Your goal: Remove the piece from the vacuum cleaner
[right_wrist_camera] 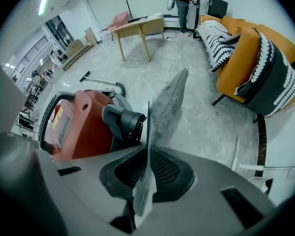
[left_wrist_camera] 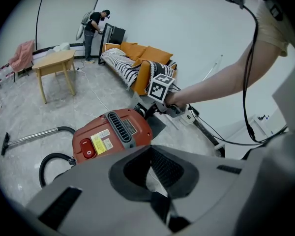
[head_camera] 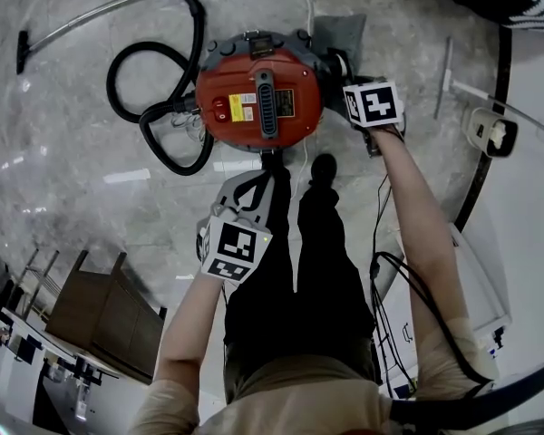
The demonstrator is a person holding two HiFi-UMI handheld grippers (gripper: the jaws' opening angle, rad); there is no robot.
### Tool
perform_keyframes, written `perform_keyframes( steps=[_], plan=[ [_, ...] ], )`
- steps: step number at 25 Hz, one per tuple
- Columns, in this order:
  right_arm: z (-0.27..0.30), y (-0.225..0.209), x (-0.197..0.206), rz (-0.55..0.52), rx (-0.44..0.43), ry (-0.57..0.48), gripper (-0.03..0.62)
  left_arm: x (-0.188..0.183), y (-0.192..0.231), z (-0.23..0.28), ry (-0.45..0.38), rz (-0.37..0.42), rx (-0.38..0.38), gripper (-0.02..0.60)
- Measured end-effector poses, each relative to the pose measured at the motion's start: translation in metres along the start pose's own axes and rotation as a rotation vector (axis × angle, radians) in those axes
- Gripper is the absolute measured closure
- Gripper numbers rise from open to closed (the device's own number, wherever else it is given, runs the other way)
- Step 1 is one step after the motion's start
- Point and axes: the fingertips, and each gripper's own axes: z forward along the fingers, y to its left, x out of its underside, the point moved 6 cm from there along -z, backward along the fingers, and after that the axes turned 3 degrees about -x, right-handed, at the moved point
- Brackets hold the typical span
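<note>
Beside the vacuum cleaner (head_camera: 258, 98): grey filter sheet (right_wrist_camera: 168, 104) gripped, apparently not yet clear.
Right claw (right_wrist_camera: 148, 154) grasps its edge; left claw (left_wrist_camera: 150, 151) clenched, empty; pulling away remains.
</note>
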Motion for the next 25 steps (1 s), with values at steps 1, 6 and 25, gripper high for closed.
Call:
perform_keyframes(
  steps=[1, 6, 25],
  plan=[
    [0.001, 0.0, 0.001, -0.022, 0.005, 0.003, 0.563, 0.0, -0.001, 0.001, 0.002, 0.002, 0.001, 0.578],
    [0.004, -0.004, 0.012, -0.146, 0.049, 0.049, 0.562, -0.004, 0.0, 0.003, 0.006, 0.003, -0.005, 0.578],
    [0.005, -0.004, 0.021, -0.471, 0.158, -0.063, 0.562, 0.008, -0.005, 0.004, 0.022, 0.0, -0.015, 0.578]
  ],
)
